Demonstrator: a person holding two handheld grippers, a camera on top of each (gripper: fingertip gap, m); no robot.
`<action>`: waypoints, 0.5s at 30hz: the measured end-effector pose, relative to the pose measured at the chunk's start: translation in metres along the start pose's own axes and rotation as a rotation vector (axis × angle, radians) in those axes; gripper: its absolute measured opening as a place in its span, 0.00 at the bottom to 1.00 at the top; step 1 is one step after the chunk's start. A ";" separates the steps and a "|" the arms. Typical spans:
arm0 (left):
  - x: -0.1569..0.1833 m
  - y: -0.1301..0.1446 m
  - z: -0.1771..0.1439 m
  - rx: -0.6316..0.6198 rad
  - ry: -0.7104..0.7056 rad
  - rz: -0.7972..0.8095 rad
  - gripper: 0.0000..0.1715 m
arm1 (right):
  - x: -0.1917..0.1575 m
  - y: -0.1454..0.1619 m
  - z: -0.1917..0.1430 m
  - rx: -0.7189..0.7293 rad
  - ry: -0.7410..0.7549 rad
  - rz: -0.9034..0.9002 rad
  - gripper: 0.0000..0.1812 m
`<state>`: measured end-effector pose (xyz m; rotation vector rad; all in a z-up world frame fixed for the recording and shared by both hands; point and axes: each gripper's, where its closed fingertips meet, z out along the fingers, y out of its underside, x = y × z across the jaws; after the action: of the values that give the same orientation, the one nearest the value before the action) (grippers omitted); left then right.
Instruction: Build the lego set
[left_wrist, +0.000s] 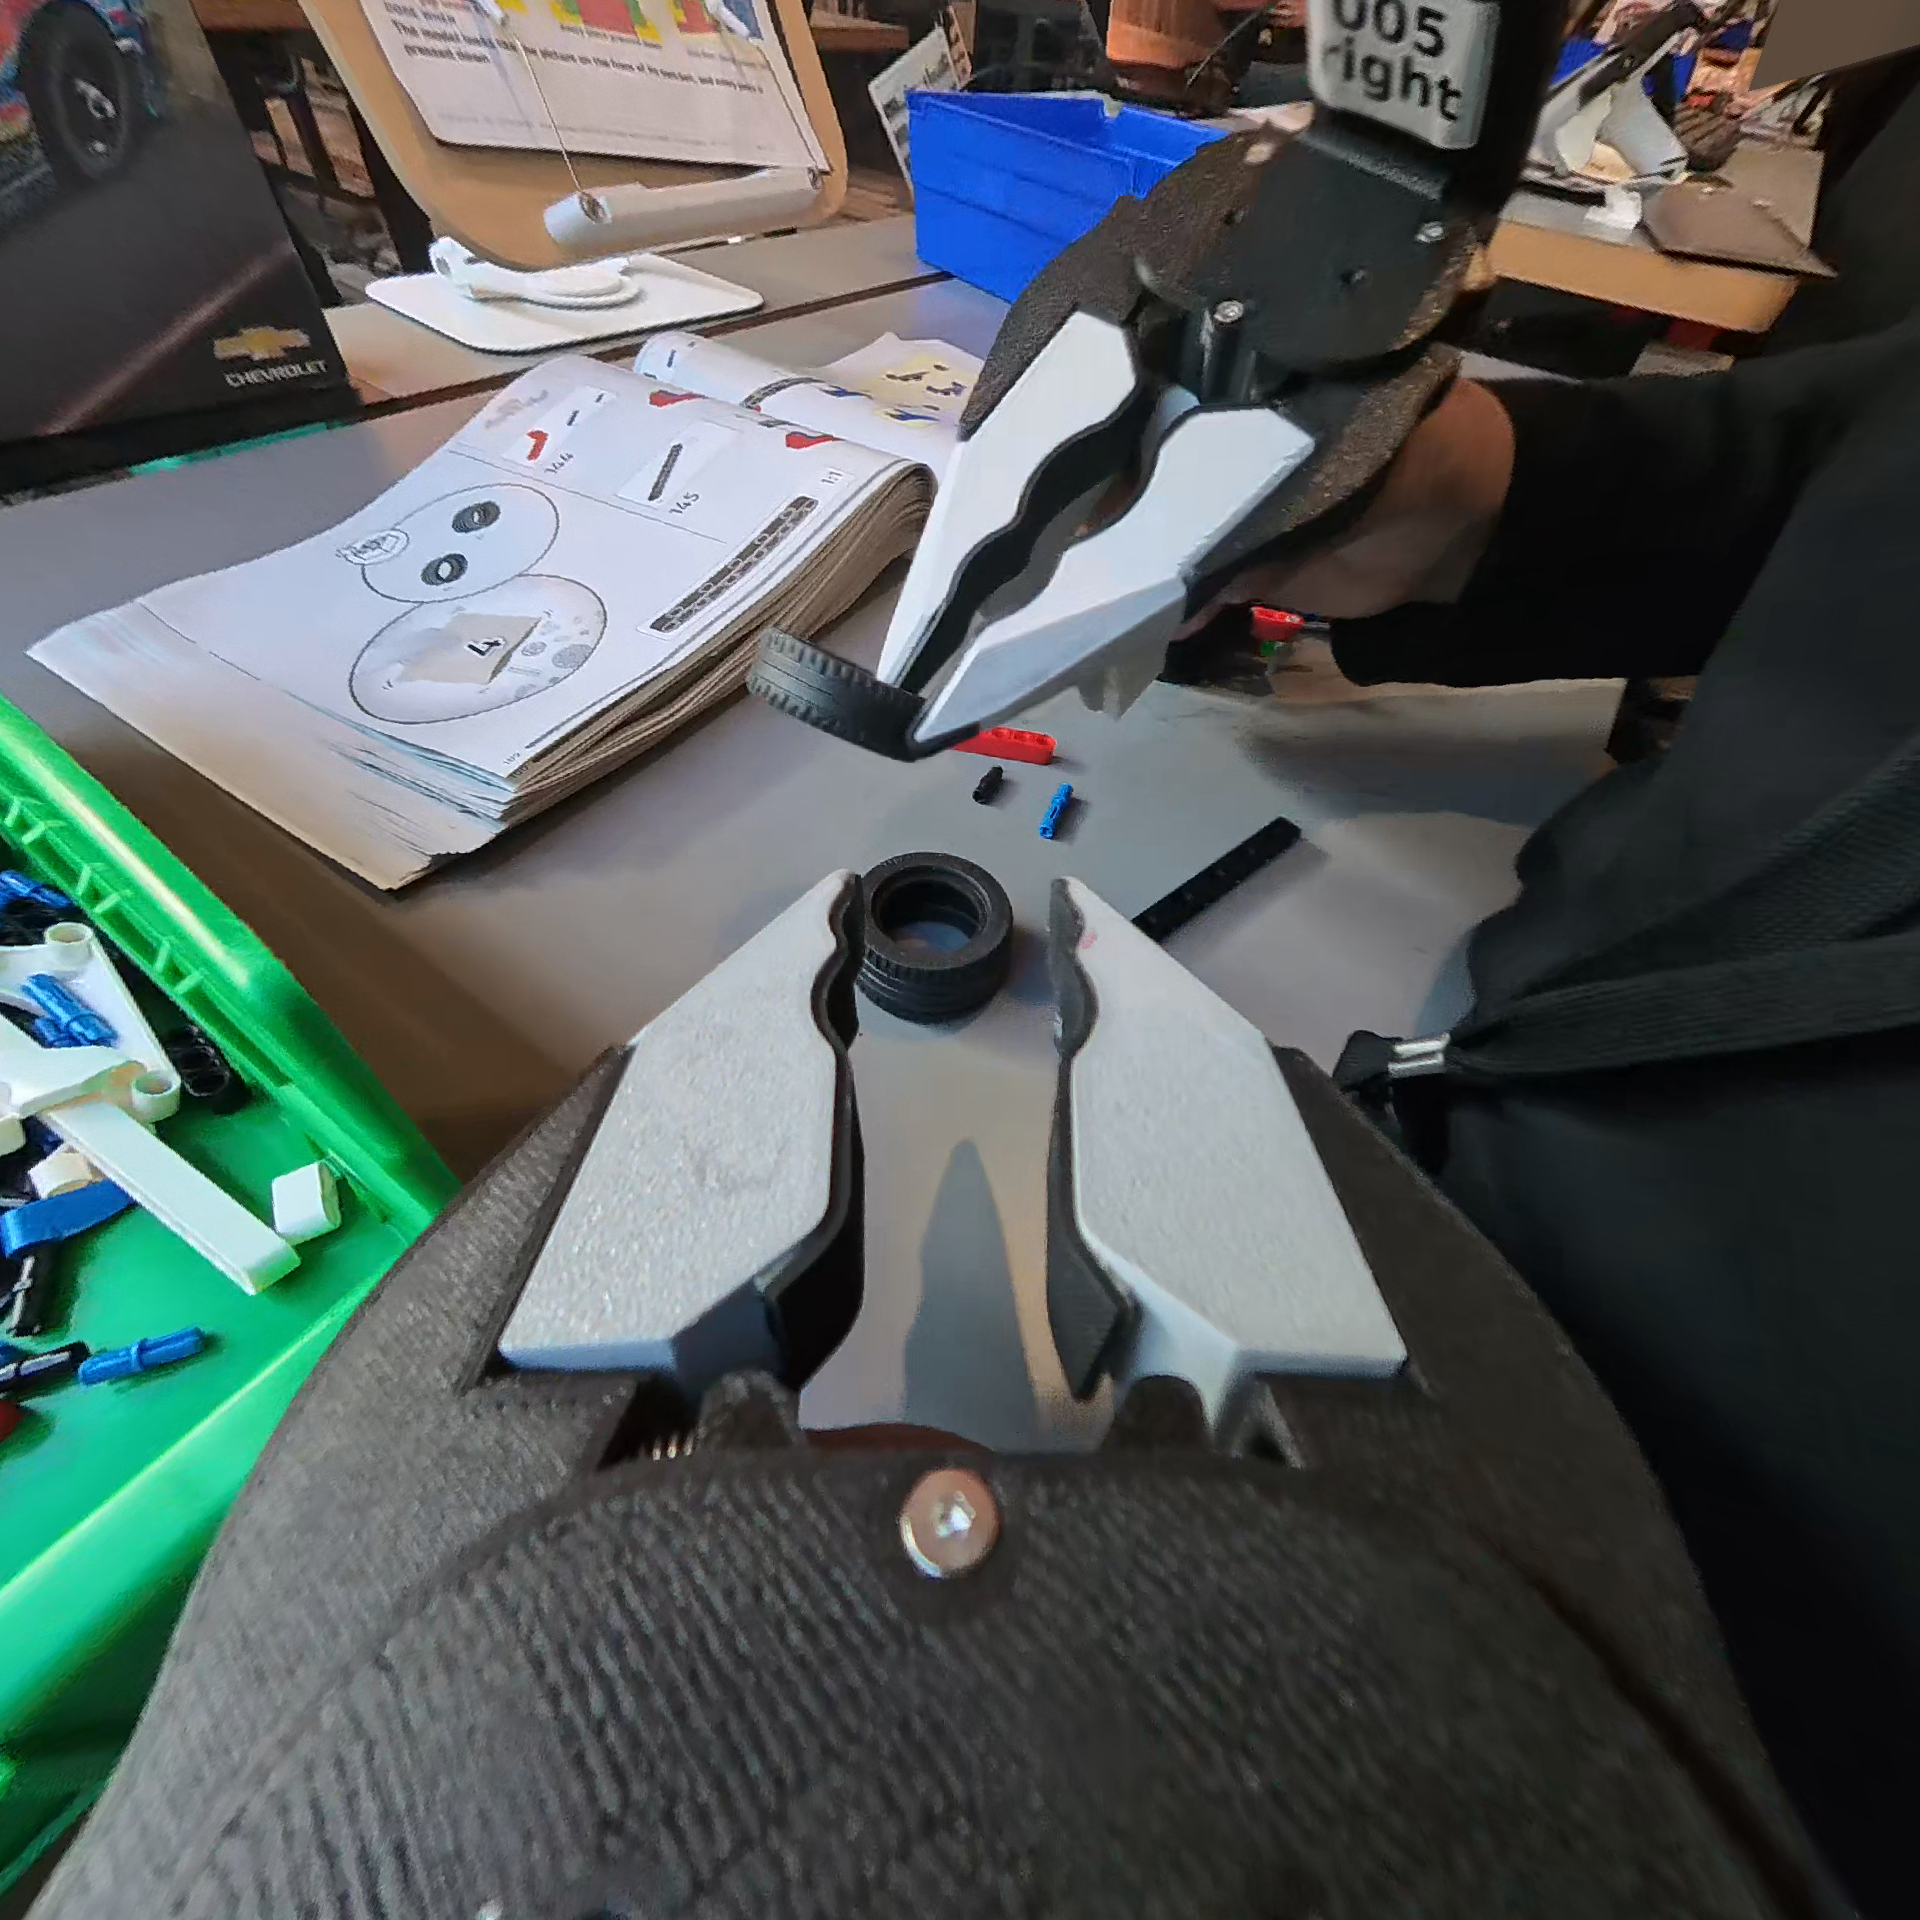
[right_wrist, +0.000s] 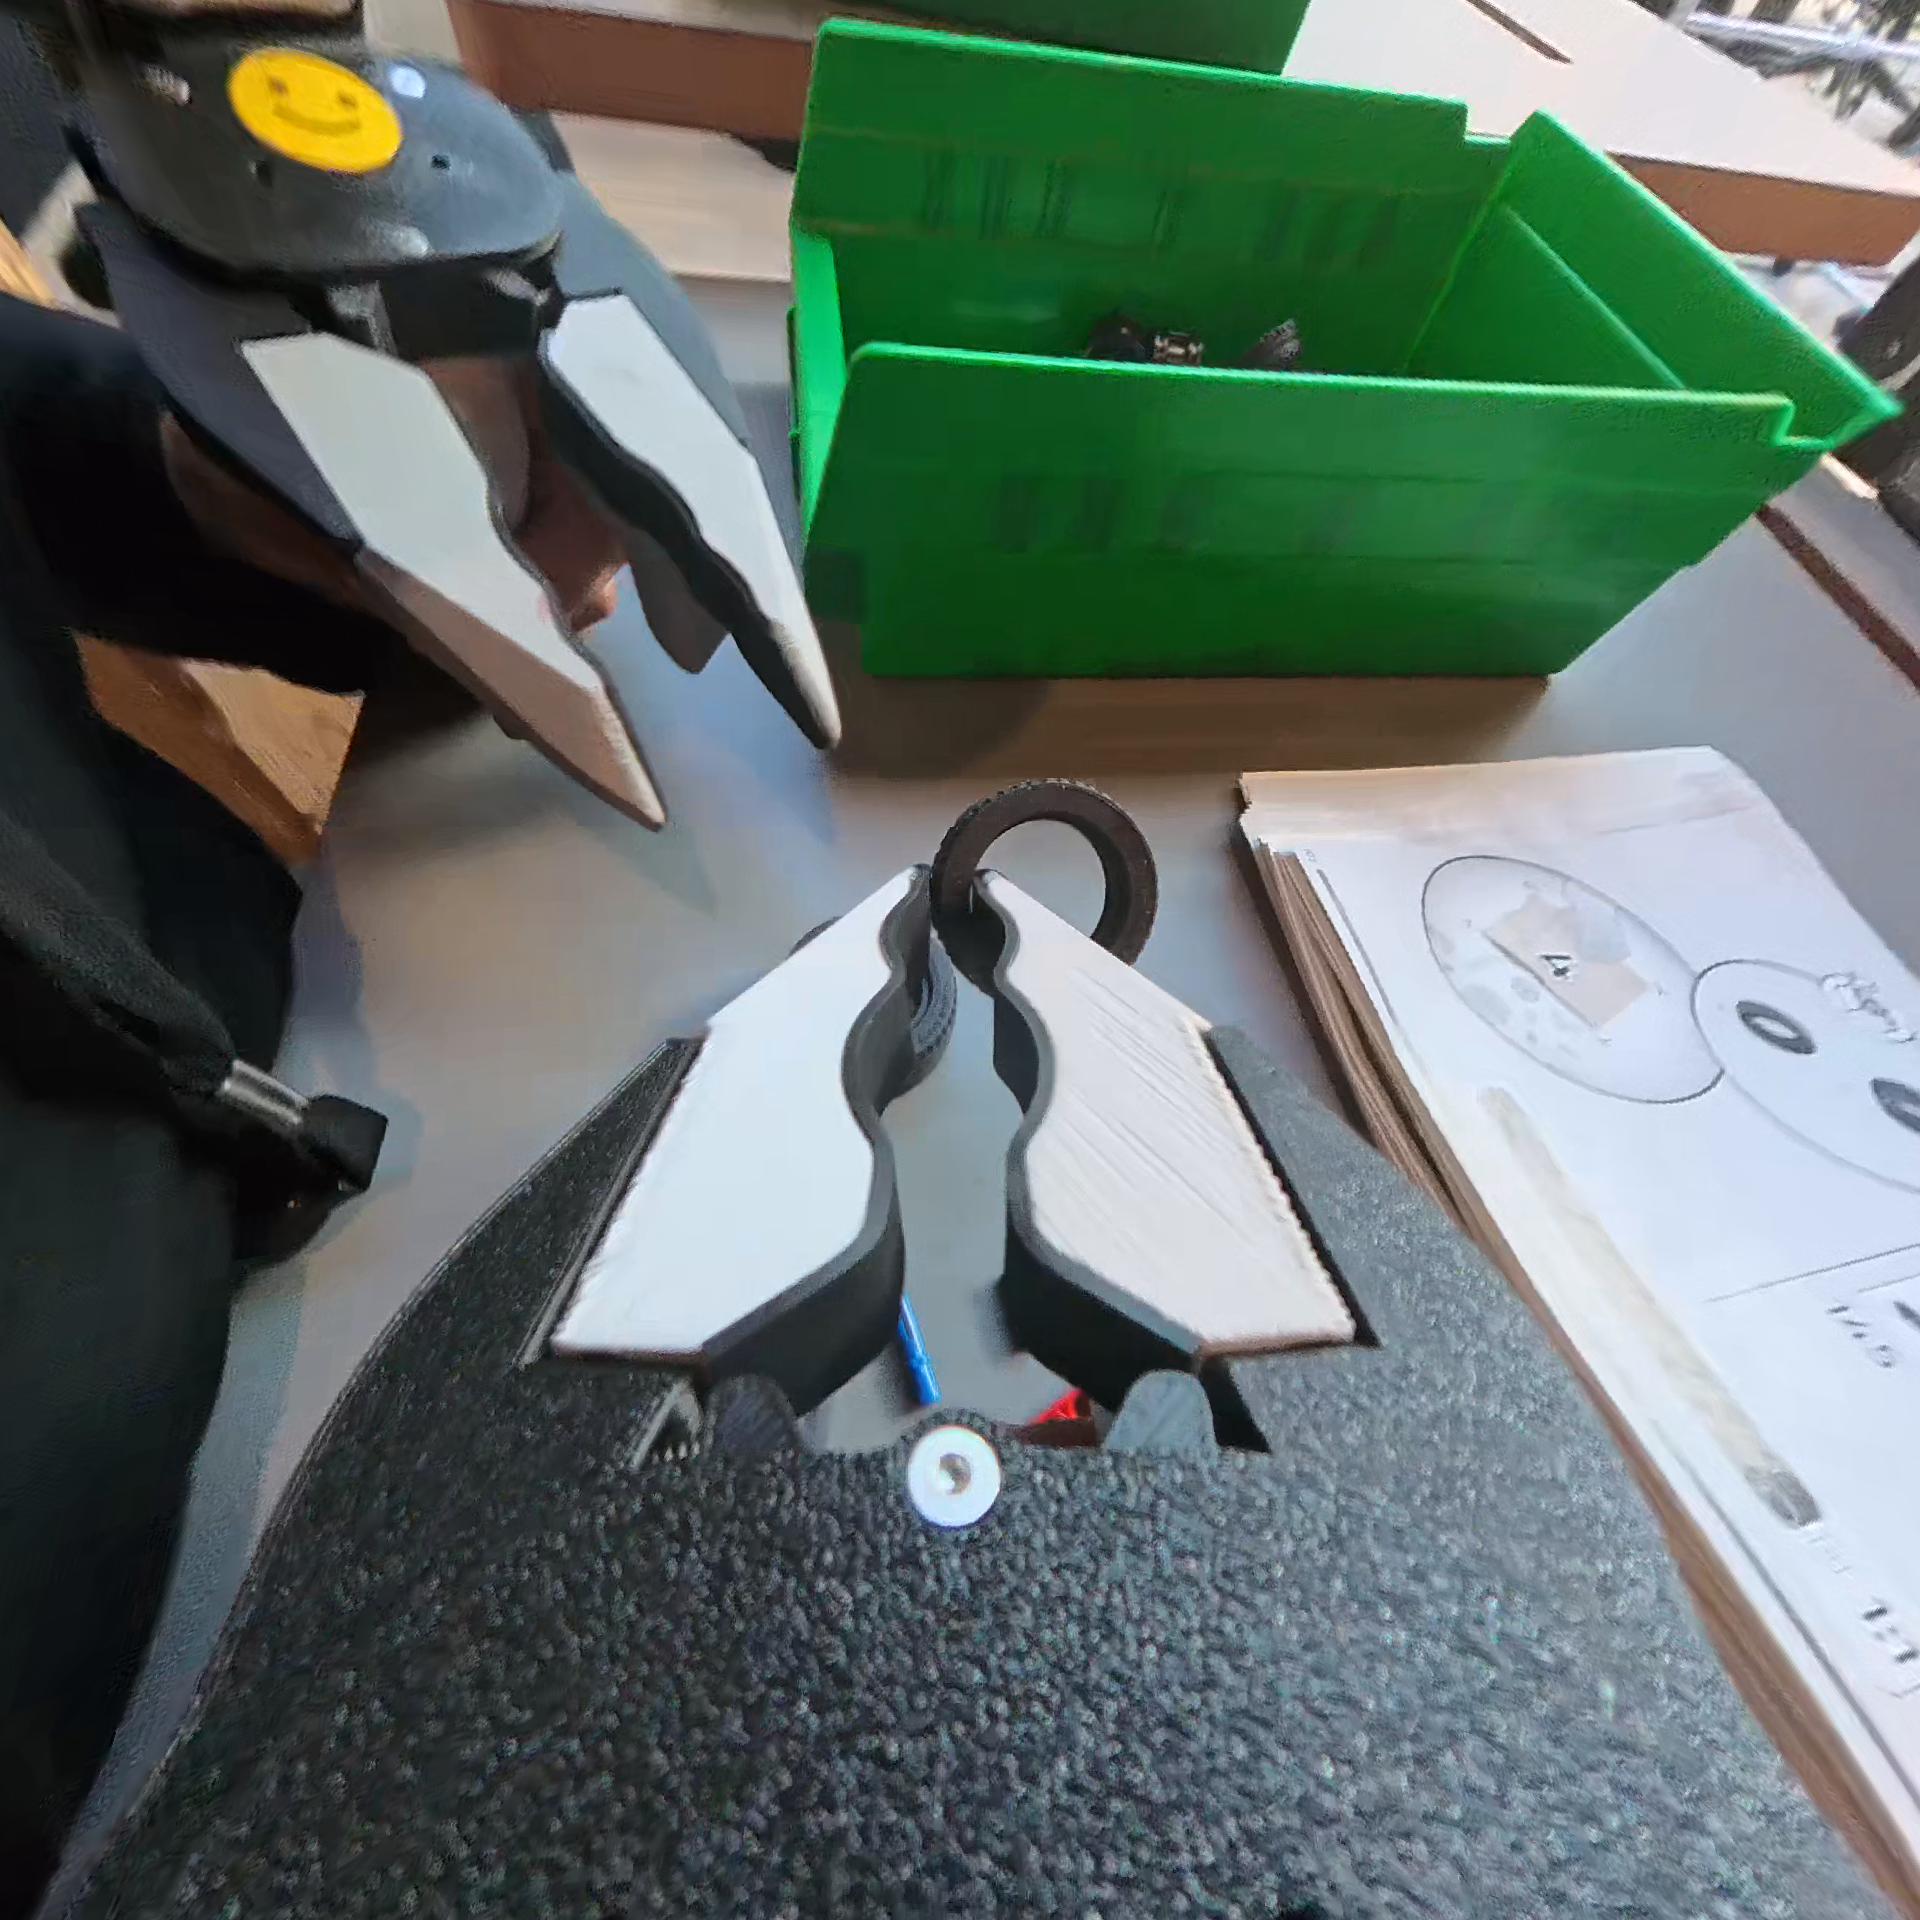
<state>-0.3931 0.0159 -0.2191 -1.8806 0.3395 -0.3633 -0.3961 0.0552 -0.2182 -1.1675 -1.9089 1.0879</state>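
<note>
My left gripper (left_wrist: 956, 904) is open and low over the grey table (left_wrist: 644, 935). A black tyre (left_wrist: 935, 935) lies flat on the table between its fingertips, close to the left finger. My right gripper (right_wrist: 951, 888) is shut on the rim of a second black tyre (right_wrist: 1049, 862) and holds it above the table. In the left wrist view the right gripper (left_wrist: 920, 727) and its tyre (left_wrist: 821, 696) hang just beyond the flat tyre. In the right wrist view the left gripper (right_wrist: 732, 769) shows open at the upper left.
An open instruction booklet (left_wrist: 499, 582) lies on the table. A green bin (left_wrist: 343, 1132) with white, blue and black parts stands at the left. A red beam (left_wrist: 1006, 744), a black pin (left_wrist: 988, 783), a blue pin (left_wrist: 1055, 810) and a long black beam (left_wrist: 1216, 873) lie loose. The left gripper's tips are roughly 5 cm from the right gripper's.
</note>
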 end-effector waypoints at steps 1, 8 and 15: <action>0.000 -0.001 0.000 0.004 0.004 -0.001 0.19 | 0.003 0.000 0.000 0.009 0.000 0.028 0.04; -0.002 -0.006 0.000 0.035 0.017 -0.016 0.16 | 0.013 -0.002 0.003 0.034 0.011 0.076 0.04; -0.002 -0.008 0.002 0.044 0.015 -0.011 0.15 | 0.012 0.011 0.007 -0.059 0.051 -0.015 0.05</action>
<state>-0.3937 0.0210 -0.2126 -1.8376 0.3295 -0.3897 -0.4029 0.0664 -0.2302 -1.2006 -1.9185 0.9905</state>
